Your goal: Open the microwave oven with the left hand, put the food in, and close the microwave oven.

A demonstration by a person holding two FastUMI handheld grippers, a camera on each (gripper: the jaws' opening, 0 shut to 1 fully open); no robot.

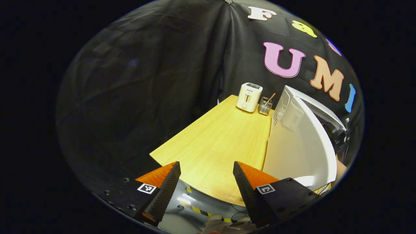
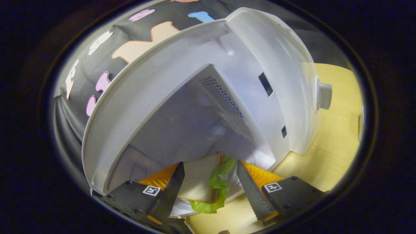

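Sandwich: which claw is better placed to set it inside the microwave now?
Right. The right claw has the sandwich between its fingers at the open microwave cavity; the left claw is open, over the table edge.

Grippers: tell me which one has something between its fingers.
The right gripper: a sandwich with green lettuce sits between its fingers at the open microwave. The left gripper has only bare table behind its gap.

One microwave [image 2: 182, 107], one sandwich [image 2: 203, 180], one toaster [image 1: 249, 97].

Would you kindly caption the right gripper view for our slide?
Right gripper, open, straddles a sandwich at the open microwave mouth.
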